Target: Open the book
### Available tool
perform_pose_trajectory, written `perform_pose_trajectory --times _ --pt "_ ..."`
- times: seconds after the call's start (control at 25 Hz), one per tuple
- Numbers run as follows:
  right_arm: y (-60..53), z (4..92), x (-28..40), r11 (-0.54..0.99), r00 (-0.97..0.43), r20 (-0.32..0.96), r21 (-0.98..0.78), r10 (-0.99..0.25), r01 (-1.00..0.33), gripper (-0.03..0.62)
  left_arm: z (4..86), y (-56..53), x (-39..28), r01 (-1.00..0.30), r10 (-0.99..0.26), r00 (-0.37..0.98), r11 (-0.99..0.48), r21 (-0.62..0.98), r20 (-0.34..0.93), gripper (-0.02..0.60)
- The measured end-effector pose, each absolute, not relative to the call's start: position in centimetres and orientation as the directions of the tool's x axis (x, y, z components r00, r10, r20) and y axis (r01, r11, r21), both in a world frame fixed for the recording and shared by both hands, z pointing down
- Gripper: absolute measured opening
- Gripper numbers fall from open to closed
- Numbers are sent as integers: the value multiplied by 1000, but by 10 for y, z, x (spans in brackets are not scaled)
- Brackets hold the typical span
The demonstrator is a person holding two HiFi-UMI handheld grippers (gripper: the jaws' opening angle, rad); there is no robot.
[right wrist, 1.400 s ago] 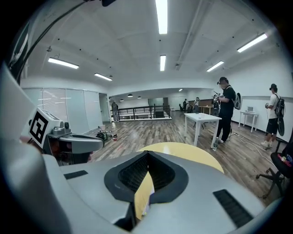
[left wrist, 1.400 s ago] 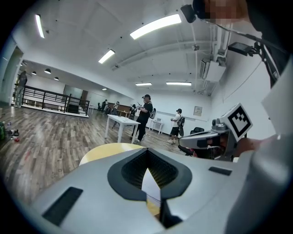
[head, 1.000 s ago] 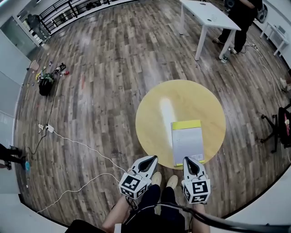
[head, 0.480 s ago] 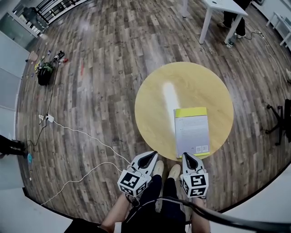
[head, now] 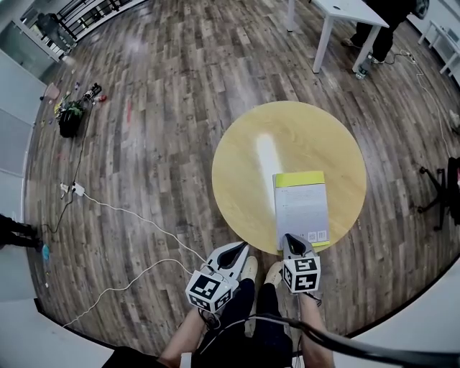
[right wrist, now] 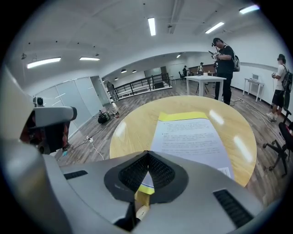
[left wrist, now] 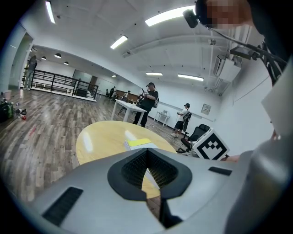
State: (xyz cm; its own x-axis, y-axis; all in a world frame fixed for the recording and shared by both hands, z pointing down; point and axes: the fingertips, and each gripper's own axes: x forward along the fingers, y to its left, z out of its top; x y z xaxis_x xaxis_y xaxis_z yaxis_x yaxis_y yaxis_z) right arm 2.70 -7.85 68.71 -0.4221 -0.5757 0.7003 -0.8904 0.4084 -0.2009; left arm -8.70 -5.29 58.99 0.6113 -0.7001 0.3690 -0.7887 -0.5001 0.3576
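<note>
The closed book [head: 300,208] lies flat on the near right part of the round yellow table [head: 251,187]. Its cover is pale and printed, with a yellow band at the far end. My right gripper [head: 290,238] is shut with nothing in it, and its tip hangs over the book's near left corner. From the right gripper view, the book [right wrist: 190,137] stretches away just beyond the closed right gripper [right wrist: 148,154]. My left gripper [head: 243,249] is shut too and holds nothing, off the table's near edge, left of the book. The left gripper view has the book [left wrist: 139,144] ahead of the left gripper [left wrist: 147,151].
A white table [head: 338,13] stands at the far right with a person [head: 384,25] beside it. White cables [head: 129,215] and a power strip [head: 75,189] cross the wooden floor at left. A black bag [head: 70,121] lies far left, an office chair [head: 442,190] at right.
My right gripper has dropped and moved forward, so its tip now overlaps the book's near edge. The left gripper has hardly shifted.
</note>
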Motion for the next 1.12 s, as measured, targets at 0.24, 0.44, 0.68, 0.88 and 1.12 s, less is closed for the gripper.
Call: perform_pose_trajectory --times 0.24,0.44,0.68,0.88,1.12 --pt "-67 696 28 407 -397 743 -184 -539 -895 116 590 -53 -89 -789 -701 610 -493 367 370 -5" --pt "-56 713 20 426 -385 795 -178 -469 -887 195 593 -52 -90 -788 -700 611 -490 373 371 -5" --pt "-55 720 18 425 -378 808 -177 -452 -888 195 596 -51 -96 -796 -705 600 -476 374 379 -5" --pt "-58 726 18 419 -374 811 -178 -450 -890 195 601 -52 -99 -799 -707 595 -469 377 382 -5" --pt "-59 726 20 430 -335 822 -124 -460 -894 193 601 -53 -100 -799 -708 595 -467 380 381 -5"
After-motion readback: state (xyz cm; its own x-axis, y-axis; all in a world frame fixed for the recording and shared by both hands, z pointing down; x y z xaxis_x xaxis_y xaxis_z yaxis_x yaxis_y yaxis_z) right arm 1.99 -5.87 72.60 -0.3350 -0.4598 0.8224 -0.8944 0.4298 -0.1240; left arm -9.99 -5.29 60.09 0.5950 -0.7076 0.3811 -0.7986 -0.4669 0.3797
